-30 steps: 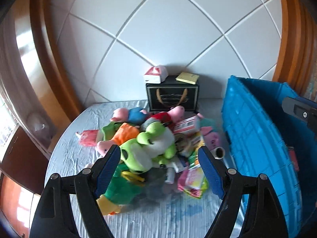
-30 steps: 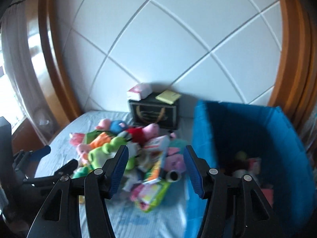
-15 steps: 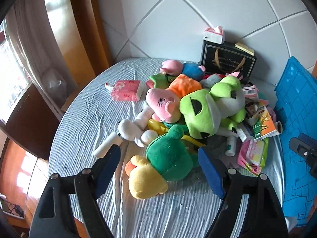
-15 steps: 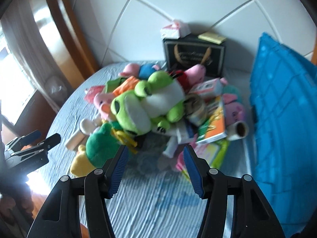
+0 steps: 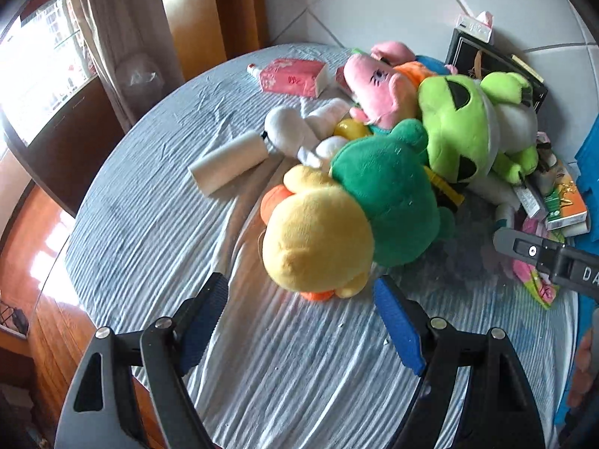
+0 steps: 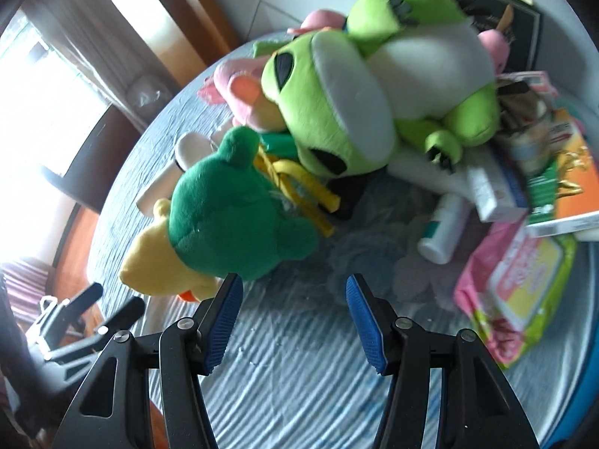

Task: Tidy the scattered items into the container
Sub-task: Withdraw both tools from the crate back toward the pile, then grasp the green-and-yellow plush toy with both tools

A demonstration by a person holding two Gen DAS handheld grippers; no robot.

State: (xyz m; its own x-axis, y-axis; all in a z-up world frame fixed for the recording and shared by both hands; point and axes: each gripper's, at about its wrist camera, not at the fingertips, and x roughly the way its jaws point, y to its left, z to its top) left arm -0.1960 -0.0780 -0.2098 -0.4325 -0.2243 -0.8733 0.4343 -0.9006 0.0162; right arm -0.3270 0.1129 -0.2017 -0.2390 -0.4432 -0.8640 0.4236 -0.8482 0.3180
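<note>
1. Blue ribbed pads faced each other on both tools: the left gripper had its fingers spread wide with nothing between them, and the right gripper stood spread too, a little narrower, also empty.
2. Just ahead of the left gripper lay the yellow-and-green duck plush, at the near edge of a heap on the striped grey tablecloth; a lime frog plush, a pink pig plush, a white roll and a pink tissue pack lay beyond and beside it.
3. Of the blue container only a sliver showed at the far right edge of the left view, well apart from the duck, with boxes and a wipes pack between.
4. Likely trouble: the duck is round and soft, so a pinch on its bulging head could squeeze off and let it roll toward the table edge.
5. Both tools were close together; reaching for the same toy could knock them into each other.
6. Lifting the duck might drag the yellow strap tangled under the frog and tip the heap.
7. Readable writing was scant: "DA" in white on the right tool's body in the left view; package print was too blurred to read.
</note>
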